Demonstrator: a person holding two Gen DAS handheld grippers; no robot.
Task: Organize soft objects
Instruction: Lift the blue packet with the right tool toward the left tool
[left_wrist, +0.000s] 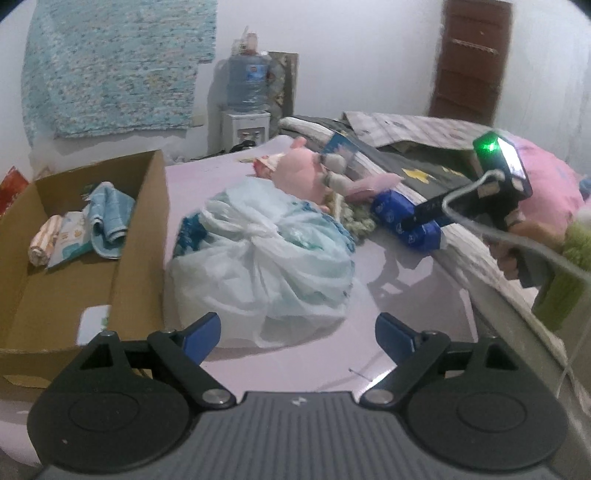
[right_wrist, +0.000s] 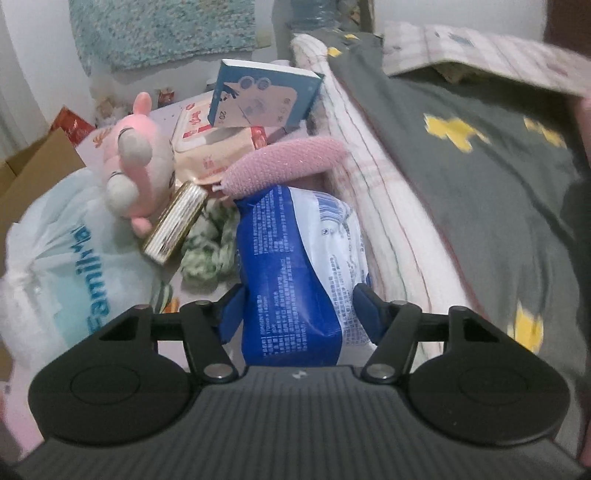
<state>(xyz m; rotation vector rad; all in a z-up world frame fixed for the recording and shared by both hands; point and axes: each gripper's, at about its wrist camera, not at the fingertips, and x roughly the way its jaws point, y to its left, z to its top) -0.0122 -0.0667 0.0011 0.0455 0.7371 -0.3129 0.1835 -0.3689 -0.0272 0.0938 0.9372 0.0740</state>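
Over on the bed, right gripper (right_wrist: 295, 314) is clamped on the blue tissue pack (right_wrist: 295, 266) beside the plush pile, so it's pickup time, left gripper (left_wrist: 297, 332) spread wide and empty; next, I'd say, lift it across into the cardboard box (left_wrist: 140, 229).

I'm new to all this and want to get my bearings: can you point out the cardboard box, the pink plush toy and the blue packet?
cardboard box (left_wrist: 147, 206): left wrist view, its right wall.
pink plush toy (right_wrist: 142, 147): right wrist view, its head.
blue packet (right_wrist: 291, 280): right wrist view, its printed front.
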